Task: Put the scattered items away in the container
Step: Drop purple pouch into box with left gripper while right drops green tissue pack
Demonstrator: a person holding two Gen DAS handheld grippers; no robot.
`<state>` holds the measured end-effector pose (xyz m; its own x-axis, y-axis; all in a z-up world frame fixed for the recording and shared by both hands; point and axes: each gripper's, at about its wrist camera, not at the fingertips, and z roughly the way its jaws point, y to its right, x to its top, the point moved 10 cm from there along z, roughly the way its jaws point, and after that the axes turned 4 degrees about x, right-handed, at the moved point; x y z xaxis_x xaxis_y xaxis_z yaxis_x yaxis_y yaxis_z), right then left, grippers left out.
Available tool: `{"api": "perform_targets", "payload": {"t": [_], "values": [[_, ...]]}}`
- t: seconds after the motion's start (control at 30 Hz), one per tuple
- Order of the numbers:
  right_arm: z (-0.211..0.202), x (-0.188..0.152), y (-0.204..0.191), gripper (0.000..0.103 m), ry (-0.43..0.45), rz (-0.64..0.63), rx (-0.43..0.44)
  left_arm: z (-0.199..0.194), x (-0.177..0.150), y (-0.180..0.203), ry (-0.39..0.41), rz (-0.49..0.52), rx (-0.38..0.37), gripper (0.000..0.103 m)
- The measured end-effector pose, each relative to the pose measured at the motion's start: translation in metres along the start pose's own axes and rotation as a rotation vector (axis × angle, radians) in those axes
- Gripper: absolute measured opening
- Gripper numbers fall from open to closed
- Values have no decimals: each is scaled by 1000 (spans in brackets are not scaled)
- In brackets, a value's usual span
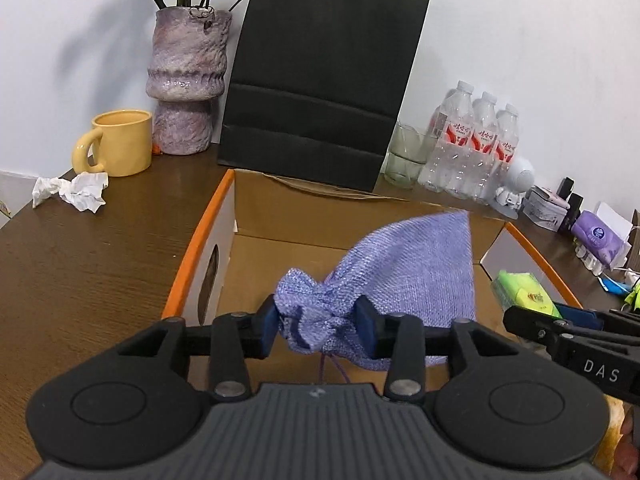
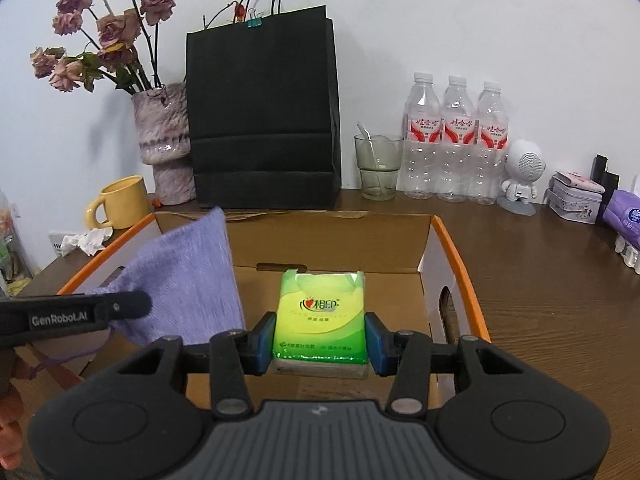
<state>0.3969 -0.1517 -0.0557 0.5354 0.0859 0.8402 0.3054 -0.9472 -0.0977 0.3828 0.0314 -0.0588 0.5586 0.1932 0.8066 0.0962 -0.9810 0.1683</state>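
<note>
While both grippers hang over an open cardboard box (image 2: 452,248) with orange-trimmed flaps, each carries one item: the left gripper (image 1: 318,326) has its blue-padded fingers clamped on the gathered neck of a purple drawstring pouch (image 1: 416,276), and the right gripper (image 2: 320,338) has its fingers pressed against both sides of a green tissue pack (image 2: 320,316). Pouch and pack are held side by side above the box's bare brown floor, the pouch toward the left flap, the pack near the middle, with open room ahead of them up to the far wall of the box. Just behind that far wall stands a black paper bag (image 2: 264,120) with a teal binder clip at its top edge; a lilac vase (image 2: 162,140) of dried roses and a yellow mug (image 2: 124,202) stand to its left, and crumpled paper (image 1: 72,190) lies near the table's left edge. To the bag's right stand a glass (image 2: 378,168) with a spoon, three clear bottles (image 2: 456,140) with red-and-white labels in Chinese characters, and a small white robot figure (image 2: 520,176). The left gripper's finger reads "GenRobot.AI", the right one's "DAS"; the tissue pack carries Chinese lettering beside a red heart.
</note>
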Motion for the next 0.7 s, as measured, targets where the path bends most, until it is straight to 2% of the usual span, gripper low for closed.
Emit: {"api": "perform_targets", "payload": {"t": [0.07, 0.17, 0.27, 0.37, 0.7], "values": [[-2, -1, 3, 83, -8, 7, -8, -3, -1, 4, -2, -5, -26, 76], [-10, 0, 5, 89, -4, 8, -4, -10, -1, 9, 26, 18, -18, 103], [-13, -1, 7, 100, -17, 28, 10, -19, 2, 12, 86, 81, 38, 103], [-14, -3, 7, 100, -25, 41, 21, -26, 5, 14, 119, 91, 29, 103], [-14, -6, 5, 101, -31, 8, -3, -28, 4, 9, 118, 77, 38, 103]]}}
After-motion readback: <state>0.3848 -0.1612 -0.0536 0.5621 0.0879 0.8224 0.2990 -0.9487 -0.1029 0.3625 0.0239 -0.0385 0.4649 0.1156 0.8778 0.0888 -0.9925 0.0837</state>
